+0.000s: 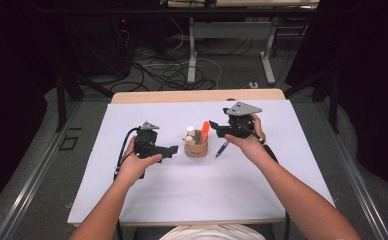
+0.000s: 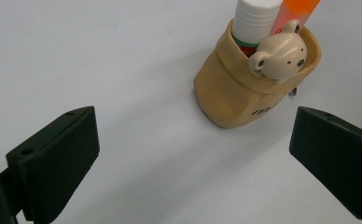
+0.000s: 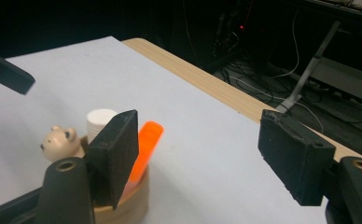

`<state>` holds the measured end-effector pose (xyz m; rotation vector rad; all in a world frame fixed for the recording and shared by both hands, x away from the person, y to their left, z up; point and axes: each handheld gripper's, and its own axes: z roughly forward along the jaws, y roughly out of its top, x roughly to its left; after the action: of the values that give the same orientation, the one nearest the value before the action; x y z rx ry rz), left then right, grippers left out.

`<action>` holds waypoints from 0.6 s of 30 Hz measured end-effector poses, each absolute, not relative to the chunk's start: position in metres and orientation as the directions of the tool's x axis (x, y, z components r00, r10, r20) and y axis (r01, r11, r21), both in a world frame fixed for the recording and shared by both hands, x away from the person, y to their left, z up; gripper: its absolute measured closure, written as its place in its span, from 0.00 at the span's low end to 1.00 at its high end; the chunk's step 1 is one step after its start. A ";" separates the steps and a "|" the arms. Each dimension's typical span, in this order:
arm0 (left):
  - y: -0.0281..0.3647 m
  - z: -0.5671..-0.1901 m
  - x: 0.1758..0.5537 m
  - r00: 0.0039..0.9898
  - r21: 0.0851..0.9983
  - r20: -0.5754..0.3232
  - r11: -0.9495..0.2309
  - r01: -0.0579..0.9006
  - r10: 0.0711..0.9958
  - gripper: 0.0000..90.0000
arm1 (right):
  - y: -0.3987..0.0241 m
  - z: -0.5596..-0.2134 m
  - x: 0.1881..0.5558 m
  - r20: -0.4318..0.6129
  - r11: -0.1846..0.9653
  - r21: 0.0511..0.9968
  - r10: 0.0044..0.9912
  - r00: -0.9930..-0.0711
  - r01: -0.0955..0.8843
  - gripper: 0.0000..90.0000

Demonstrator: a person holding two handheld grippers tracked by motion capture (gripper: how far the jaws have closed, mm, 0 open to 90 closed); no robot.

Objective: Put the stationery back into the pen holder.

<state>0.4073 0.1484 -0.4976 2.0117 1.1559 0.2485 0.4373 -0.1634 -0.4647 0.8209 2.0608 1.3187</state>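
While both tools stand apart and empty, the pen (image 1: 222,148) on the worktop (image 1: 132,200) should be gripped mid-barrel by the right tool (image 1: 213,125). The holder (image 1: 196,148) is best steadied by the left tool (image 1: 174,149).

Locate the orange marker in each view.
High view: orange marker mid-table, upright in the tan holder.
Left gripper view: top edge, right of centre.
Right gripper view: lower left, beside the near jaw.
Shared landmark: bear head on the holder.
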 end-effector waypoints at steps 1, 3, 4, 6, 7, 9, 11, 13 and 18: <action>0.149 -0.498 0.408 0.566 0.714 -0.204 -0.274 0.644 0.798 0.02 | -0.165 -0.465 0.438 -0.132 0.335 0.923 0.742 -0.657 0.192 0.32; 0.149 -0.498 0.408 0.562 0.715 -0.202 -0.272 0.645 0.802 0.02 | -0.169 -0.464 0.439 -0.150 0.356 0.915 0.740 -0.656 0.192 0.33; 0.150 -0.498 0.408 0.560 0.716 -0.203 -0.269 0.644 0.803 0.02 | -0.171 -0.464 0.440 -0.157 0.369 0.909 0.734 -0.660 0.194 0.33; 0.150 -0.498 0.408 0.561 0.719 -0.203 -0.267 0.641 0.802 0.02 | -0.174 -0.463 0.440 -0.166 0.380 0.903 0.736 -0.656 0.199 0.34; 0.151 -0.498 0.408 0.560 0.720 -0.204 -0.265 0.642 0.803 0.02 | -0.176 -0.463 0.441 -0.173 0.388 0.900 0.734 -0.656 0.196 0.34; 0.152 -0.497 0.408 0.558 0.720 -0.207 -0.261 0.643 0.804 0.02 | -0.178 -0.462 0.441 -0.197 0.410 0.892 0.734 -0.650 0.192 0.34; 0.153 -0.498 0.408 0.557 0.719 -0.205 -0.262 0.644 0.805 0.02 | -0.181 -0.462 0.443 -0.208 0.429 0.883 0.721 -0.661 0.189 0.34; 0.154 -0.498 0.408 0.551 0.719 -0.212 -0.253 0.647 0.807 0.02 | -0.183 -0.463 0.444 -0.229 0.462 0.866 0.707 -0.669 0.190 0.34; 0.155 -0.498 0.409 0.553 0.722 -0.213 -0.252 0.644 0.806 0.02 | -0.184 -0.463 0.445 -0.305 0.565 0.809 0.638 -0.707 0.162 0.35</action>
<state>0.4088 0.1549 -0.4982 1.9845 1.1679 0.2542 0.4455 -0.1836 -0.4632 0.6379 2.2129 1.0619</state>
